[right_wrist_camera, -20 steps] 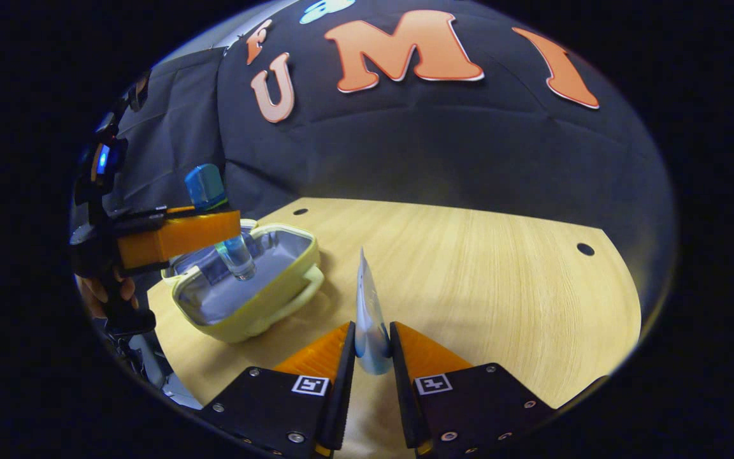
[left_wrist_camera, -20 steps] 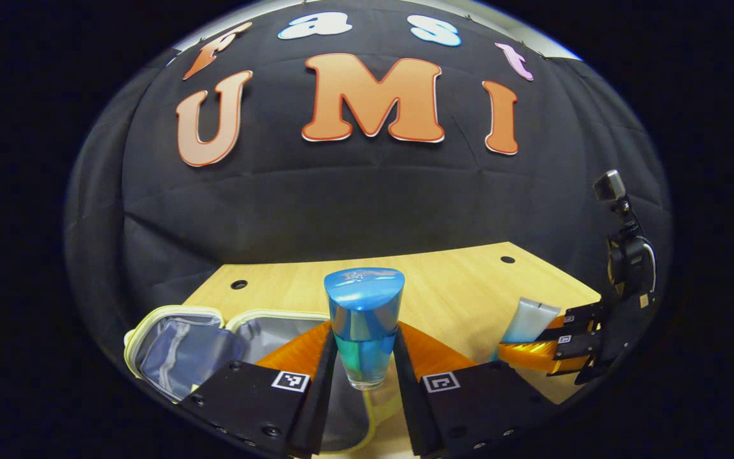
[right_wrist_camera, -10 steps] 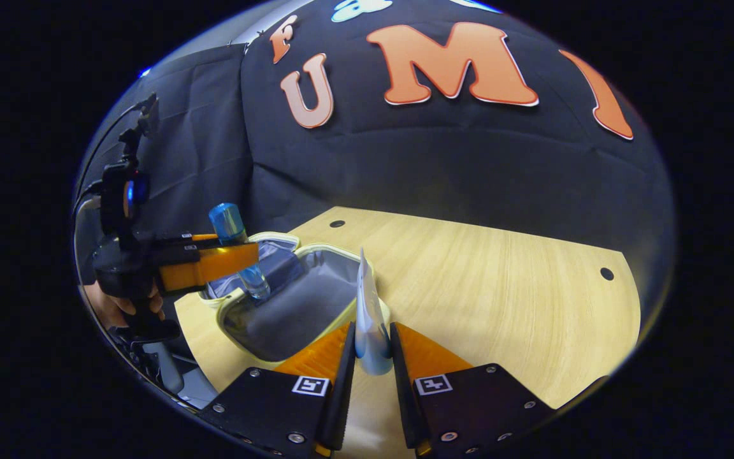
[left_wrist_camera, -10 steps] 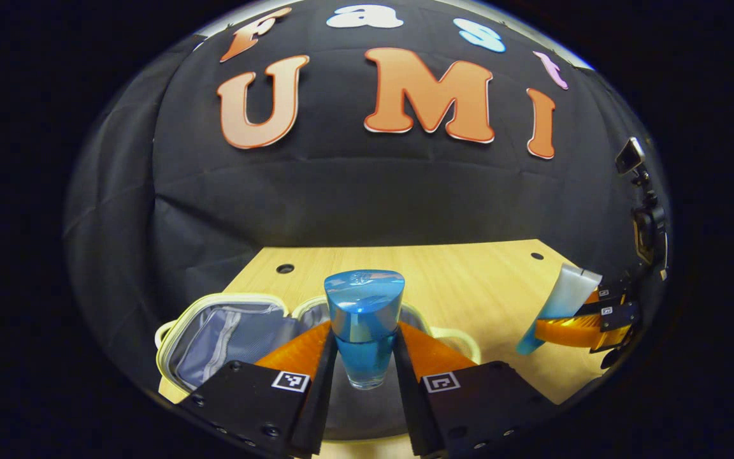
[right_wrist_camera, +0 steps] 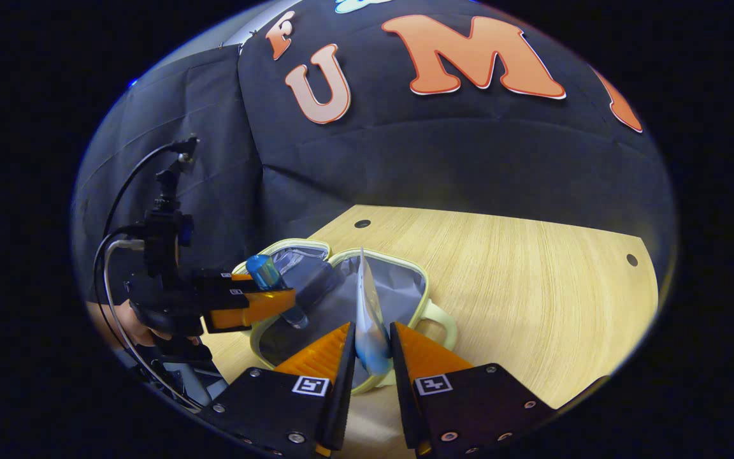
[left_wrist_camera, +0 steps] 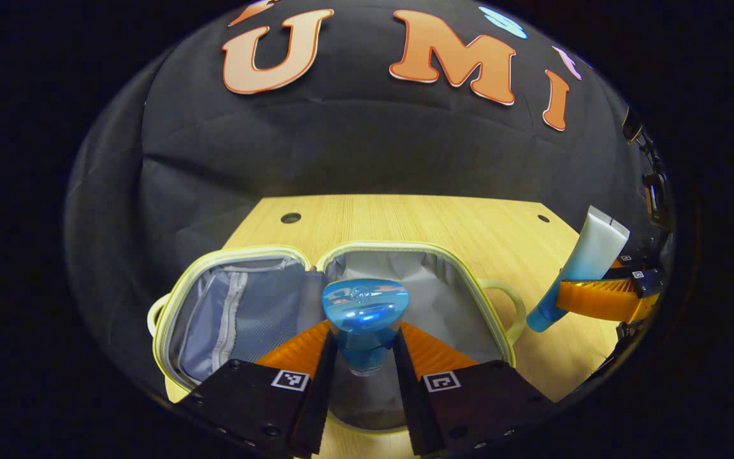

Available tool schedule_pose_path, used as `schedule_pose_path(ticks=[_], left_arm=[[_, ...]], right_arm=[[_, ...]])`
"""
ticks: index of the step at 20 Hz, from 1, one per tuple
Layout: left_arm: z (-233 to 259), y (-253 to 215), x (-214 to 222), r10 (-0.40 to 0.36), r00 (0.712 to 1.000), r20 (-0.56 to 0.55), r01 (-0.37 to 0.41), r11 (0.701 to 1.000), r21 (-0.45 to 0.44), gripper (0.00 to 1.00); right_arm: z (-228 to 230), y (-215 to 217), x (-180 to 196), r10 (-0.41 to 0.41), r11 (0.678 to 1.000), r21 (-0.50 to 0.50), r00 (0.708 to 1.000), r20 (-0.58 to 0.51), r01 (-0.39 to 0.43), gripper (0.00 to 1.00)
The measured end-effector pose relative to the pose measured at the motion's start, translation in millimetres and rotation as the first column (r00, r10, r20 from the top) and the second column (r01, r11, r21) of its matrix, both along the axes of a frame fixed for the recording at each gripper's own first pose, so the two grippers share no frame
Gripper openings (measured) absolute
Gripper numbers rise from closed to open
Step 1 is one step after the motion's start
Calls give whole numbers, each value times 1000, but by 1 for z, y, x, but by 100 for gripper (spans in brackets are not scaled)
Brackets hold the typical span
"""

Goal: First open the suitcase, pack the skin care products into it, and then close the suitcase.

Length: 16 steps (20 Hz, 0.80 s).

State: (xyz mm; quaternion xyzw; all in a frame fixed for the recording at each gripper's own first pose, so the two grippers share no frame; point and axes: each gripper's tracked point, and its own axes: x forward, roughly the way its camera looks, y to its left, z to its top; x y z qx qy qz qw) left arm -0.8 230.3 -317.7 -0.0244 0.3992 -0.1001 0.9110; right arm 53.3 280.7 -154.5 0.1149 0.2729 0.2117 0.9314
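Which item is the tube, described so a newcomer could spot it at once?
Start at the wooden table and find the open pale-yellow suitcase lying flat on it. Above its handle side, the right gripper pinches a flat squeeze tube, white at one end fading to blue at the other. Its neighbour, the blue bottle in the left gripper, is round with a glossy domed cap.

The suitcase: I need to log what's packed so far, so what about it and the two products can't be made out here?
- Suitcase near floor: left gripper view, hidden behind the left gripper and the blue bottle.
- Mesh pocket contents: too dim to tell.
- Bottle's base: right gripper view, too small to tell whether it touches the lining.
- Tube lower end: hidden between the right gripper fingers.
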Motion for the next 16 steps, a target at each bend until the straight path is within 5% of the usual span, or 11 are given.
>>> schedule_pose_path(ticks=[9,16], left_arm=[[-48,-20,10,-72,987,-144,65,997,-48,50],[-70,-41,50,-126,977,-173,132,991,26,51]], right_arm=[[-15,27,1,-3,1000,-13,999,-44,2,35],[-26,38,8,-11,1000,9,996,-86,12,35]])
